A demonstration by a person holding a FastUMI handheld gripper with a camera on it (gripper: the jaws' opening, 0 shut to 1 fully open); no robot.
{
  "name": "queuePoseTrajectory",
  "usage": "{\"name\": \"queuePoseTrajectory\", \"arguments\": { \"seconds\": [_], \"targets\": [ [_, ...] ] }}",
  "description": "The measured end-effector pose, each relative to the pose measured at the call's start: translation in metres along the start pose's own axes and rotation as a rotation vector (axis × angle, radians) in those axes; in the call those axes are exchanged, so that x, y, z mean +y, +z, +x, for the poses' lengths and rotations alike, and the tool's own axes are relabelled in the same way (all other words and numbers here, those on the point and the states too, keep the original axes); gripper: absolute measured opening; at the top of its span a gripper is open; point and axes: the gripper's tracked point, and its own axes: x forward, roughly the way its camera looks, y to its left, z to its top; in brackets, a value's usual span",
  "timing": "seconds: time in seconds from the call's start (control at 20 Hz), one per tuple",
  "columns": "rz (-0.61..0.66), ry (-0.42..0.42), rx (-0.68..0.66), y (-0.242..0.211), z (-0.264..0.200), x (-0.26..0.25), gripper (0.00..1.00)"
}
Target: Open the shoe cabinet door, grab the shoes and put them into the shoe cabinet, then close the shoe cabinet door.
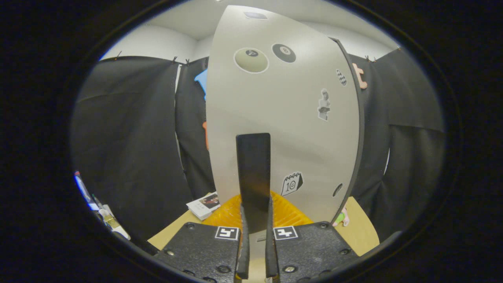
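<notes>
Gripper (254, 232): fingers clamped on black door handle (253, 173). Grey cabinet door (283, 118) at 12 o'clock, stickered. Yellow mat (289, 212) just beyond.

The cabinet door (283, 118) stands just ahead of the fingers (243, 243), with a booklet (204, 205) at its left.

Light wooden tabletop (359, 230): bears a yellow ribbed plastic mat (289, 212), a white booklet with dark photo cover (204, 204), a small pink-and-green toy (341, 218).
</notes>
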Motion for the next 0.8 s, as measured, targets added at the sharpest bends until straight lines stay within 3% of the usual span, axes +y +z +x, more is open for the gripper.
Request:
{"name": "queuePoseTrajectory", "arguments": {
  "seconds": [0.35, 0.8],
  "targets": [
    [-0.008, 0.043, 0.003, -0.005, -0.038, -0.031, 0.16],
    [0.01, -0.056, -0.006, -0.005, -0.062, -0.084, 0.09]
  ]
}}
